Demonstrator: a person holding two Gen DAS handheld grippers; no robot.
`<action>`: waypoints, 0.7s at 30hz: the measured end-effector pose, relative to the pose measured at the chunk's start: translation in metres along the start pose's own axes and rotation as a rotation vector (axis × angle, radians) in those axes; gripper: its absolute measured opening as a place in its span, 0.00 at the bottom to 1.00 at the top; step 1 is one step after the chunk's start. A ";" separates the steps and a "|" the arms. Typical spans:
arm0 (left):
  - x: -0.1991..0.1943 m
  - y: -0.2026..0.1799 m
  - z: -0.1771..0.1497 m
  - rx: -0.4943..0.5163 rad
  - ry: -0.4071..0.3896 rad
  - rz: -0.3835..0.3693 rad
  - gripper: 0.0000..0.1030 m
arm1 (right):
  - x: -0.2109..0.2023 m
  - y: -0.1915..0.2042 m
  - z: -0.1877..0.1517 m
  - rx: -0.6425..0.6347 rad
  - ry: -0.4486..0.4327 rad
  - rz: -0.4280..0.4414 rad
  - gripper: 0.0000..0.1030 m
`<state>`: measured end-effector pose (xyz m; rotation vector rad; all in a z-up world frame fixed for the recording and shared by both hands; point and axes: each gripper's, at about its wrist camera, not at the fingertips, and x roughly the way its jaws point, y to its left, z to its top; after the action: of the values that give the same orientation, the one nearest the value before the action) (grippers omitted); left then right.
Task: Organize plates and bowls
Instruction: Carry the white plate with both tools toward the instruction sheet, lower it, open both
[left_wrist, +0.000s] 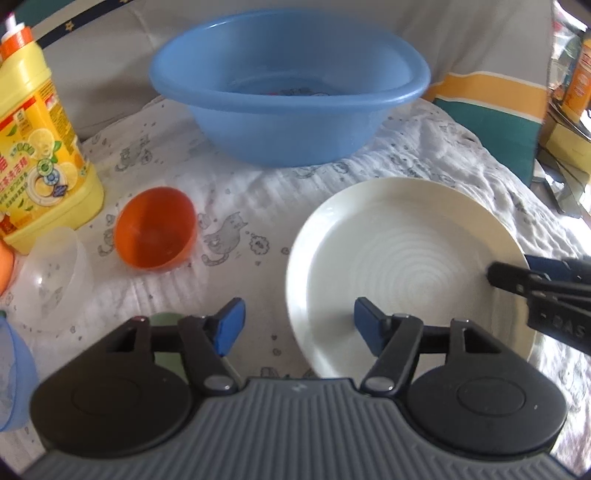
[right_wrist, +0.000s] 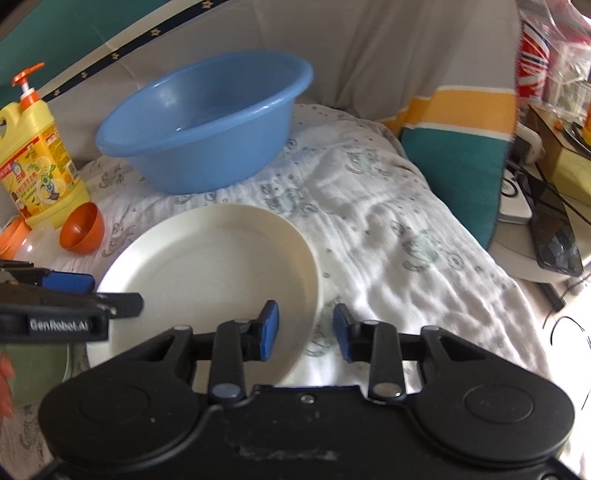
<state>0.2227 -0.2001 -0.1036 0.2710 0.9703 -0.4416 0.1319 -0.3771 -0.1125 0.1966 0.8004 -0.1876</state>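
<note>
A large white plate (left_wrist: 399, 266) (right_wrist: 207, 266) lies on the patterned cloth. My left gripper (left_wrist: 299, 325) (right_wrist: 98, 291) is open and straddles the plate's left rim, one blue pad over the plate and the other over the cloth. My right gripper (right_wrist: 304, 328) (left_wrist: 517, 271) is open too and straddles the right rim; its pads do not press on it. An orange bowl (left_wrist: 155, 229) (right_wrist: 83, 229) lies tipped on its side left of the plate. Beside it sits a clear bowl (left_wrist: 51, 269).
A blue basin (left_wrist: 288, 85) (right_wrist: 203, 122) stands at the back. A yellow detergent bottle (left_wrist: 40, 140) (right_wrist: 37, 166) stands at the left. A green plate (right_wrist: 37, 369) lies under my left gripper, and a blue bowl (left_wrist: 11, 373) is at the left edge. A striped cushion (right_wrist: 454, 155) and clutter border the right.
</note>
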 end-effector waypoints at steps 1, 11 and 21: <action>-0.001 -0.001 0.000 -0.004 0.002 -0.021 0.45 | 0.001 0.003 0.001 0.000 -0.001 0.003 0.28; -0.023 -0.008 -0.002 -0.037 0.006 0.010 0.36 | -0.013 0.015 -0.002 0.028 0.025 -0.011 0.29; -0.088 0.009 -0.031 -0.090 -0.034 0.013 0.36 | -0.074 0.038 -0.012 0.018 -0.007 0.047 0.29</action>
<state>0.1612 -0.1581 -0.0460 0.1877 0.9517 -0.3881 0.0822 -0.3304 -0.0630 0.2310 0.7864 -0.1509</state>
